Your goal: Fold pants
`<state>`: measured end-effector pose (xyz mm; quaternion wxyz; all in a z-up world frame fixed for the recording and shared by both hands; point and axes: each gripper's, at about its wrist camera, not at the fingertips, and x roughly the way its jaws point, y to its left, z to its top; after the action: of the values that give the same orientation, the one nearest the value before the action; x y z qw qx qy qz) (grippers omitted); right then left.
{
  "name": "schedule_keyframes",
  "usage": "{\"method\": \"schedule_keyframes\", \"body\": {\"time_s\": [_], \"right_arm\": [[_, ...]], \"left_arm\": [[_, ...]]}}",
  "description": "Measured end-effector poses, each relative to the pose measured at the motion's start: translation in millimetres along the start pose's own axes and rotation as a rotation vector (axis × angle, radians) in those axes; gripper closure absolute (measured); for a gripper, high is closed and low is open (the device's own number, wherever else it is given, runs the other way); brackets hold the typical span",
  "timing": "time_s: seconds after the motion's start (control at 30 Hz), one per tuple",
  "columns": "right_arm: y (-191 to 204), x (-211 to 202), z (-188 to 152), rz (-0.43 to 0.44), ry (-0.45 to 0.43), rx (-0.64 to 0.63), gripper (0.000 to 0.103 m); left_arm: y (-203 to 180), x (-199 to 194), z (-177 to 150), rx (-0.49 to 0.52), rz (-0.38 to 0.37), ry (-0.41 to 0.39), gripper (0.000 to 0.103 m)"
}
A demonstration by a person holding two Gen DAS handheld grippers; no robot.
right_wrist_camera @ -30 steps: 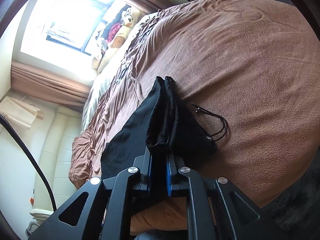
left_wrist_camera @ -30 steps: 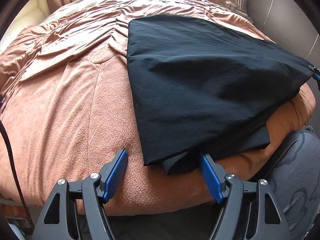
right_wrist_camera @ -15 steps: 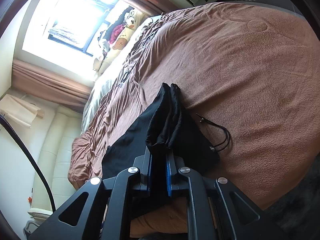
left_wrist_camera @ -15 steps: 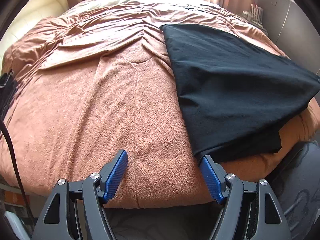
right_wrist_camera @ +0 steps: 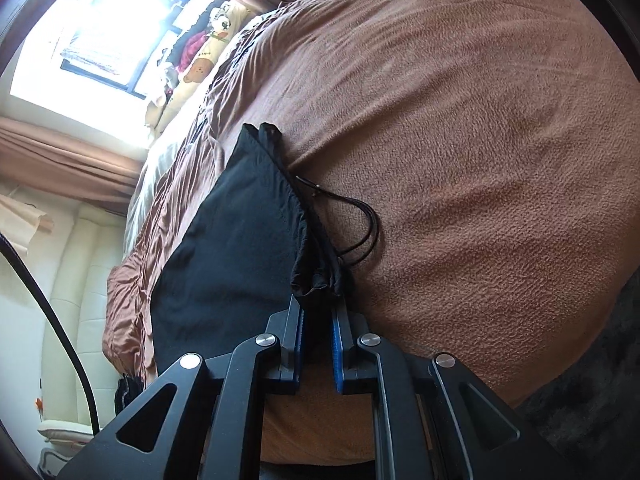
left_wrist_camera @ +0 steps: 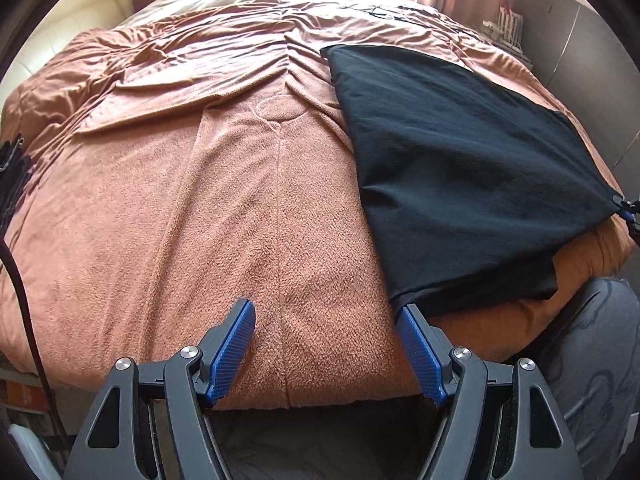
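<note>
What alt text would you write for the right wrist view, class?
The right gripper is shut on the bunched waistband of black pants lying on a brown bedspread, with the drawstring looping beside it. A bright window lies beyond.

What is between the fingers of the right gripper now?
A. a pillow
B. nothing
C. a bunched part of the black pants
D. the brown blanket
C: the right gripper is closed on a bunched edge of the black pants.

We find no text, label, brand or number that can be read in either view. Any print is too small or blurred to make out.
</note>
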<state>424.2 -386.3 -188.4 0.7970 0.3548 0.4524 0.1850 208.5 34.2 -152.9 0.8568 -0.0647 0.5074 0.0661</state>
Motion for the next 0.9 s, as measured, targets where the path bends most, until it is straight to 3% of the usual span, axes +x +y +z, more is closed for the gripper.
{"method": "schedule_keyframes", "body": {"time_s": [0.03,0.1,0.2,0.43,0.67,0.9], "right_arm": [[-1,-1,0,0.005,-0.001,0.003,0.091],[0,-4,1,-0.011,0.0,0.003,0.071],[4,-11,-1,-0.016,-0.012,-0.007,0.054],[1,1,-8,0.049,0.014,0.008,0.054],[-6,17,1,0.053,-0.007,0.05,0.054],[-14,17,1,0.051,-0.037,0.084,0.078]], "left_arm": [[-2,-2,-1,0.022,0.004,0.0,0.028],[-5,-9,-4,0.057,-0.004,-0.008,0.028],[-2,-19,-5,0.054,-0.054,-0.013,0.028],[7,-38,15,0.001,-0.128,-0.063,0.028],[16,-22,45,-0.084,-0.188,-0.057,0.03],[18,5,71,-0.135,-0.25,-0.028,0.031]]}}
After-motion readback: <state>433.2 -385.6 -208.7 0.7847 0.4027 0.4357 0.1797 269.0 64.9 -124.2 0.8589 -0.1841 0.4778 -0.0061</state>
